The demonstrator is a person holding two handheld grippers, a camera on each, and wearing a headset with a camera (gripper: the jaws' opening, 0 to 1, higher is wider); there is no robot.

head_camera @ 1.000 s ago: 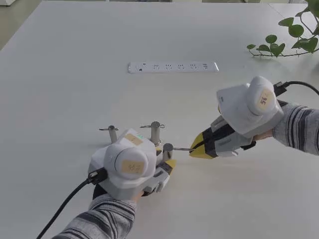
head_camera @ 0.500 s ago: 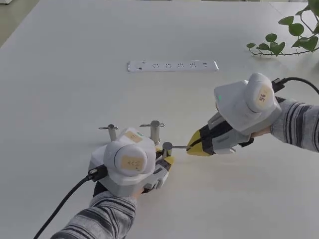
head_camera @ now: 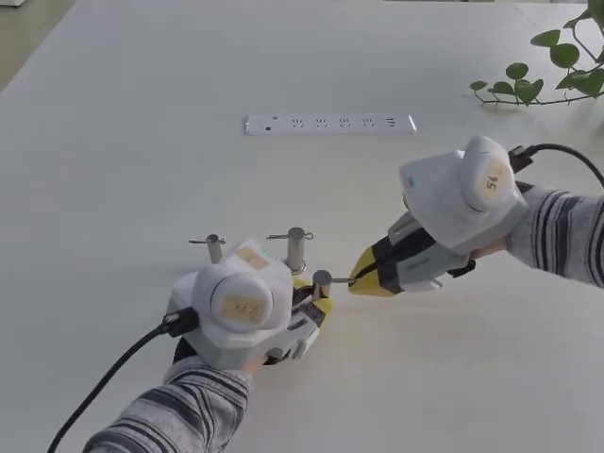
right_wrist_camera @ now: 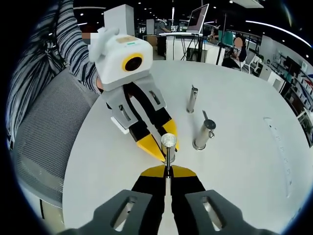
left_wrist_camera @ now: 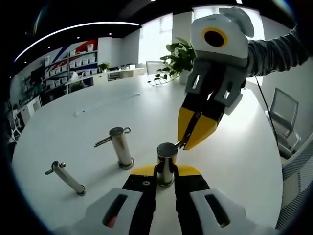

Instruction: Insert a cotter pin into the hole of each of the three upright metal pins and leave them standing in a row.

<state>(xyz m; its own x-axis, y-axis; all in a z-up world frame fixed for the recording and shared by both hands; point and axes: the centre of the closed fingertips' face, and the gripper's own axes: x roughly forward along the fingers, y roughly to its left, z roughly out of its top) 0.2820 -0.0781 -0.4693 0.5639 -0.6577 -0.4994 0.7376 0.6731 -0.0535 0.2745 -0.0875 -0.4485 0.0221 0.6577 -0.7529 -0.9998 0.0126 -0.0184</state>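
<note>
White worktable (head_camera: pixel 142 142) in an open office. A power strip (head_camera: pixel 328 124) lies well across it, and a plant (head_camera: pixel 557 66) trails in at the far right corner.

Left gripper (head_camera: pixel 316 304): jaws clamped on the near pin (head_camera: pixel 322 281), low on its shaft. The pin stands upright on the table. The low grip likely braces the pin against a sideways push and keeps its hole turned toward the incoming wire.

Right gripper (head_camera: pixel 359 276): jaws pinched on the cotter pin (head_camera: pixel 341 280), held level and aimed at the near pin's head. It seems to be gripped by the back end, leaving the straight leg free to enter. In the left gripper view the wire's tip meets the pin just under its cap. It is too small to tell whether the tip is already in the hole.

The far-left pin (head_camera: pixel 213 251) and the middle pin (head_camera: pixel 296 249) stand upright beyond the left gripper, apart from each other. Each has a wire crosswise through its top, so they look finished. The near pin is the last of the three.

Change from a second ago: the right gripper has closed in on the near pin, and less bare wire shows between its yellow tips and the pin. I judge the insertion to be under way. The left gripper and its pin hold the same place, and the two finished pins are unmoved.
</note>
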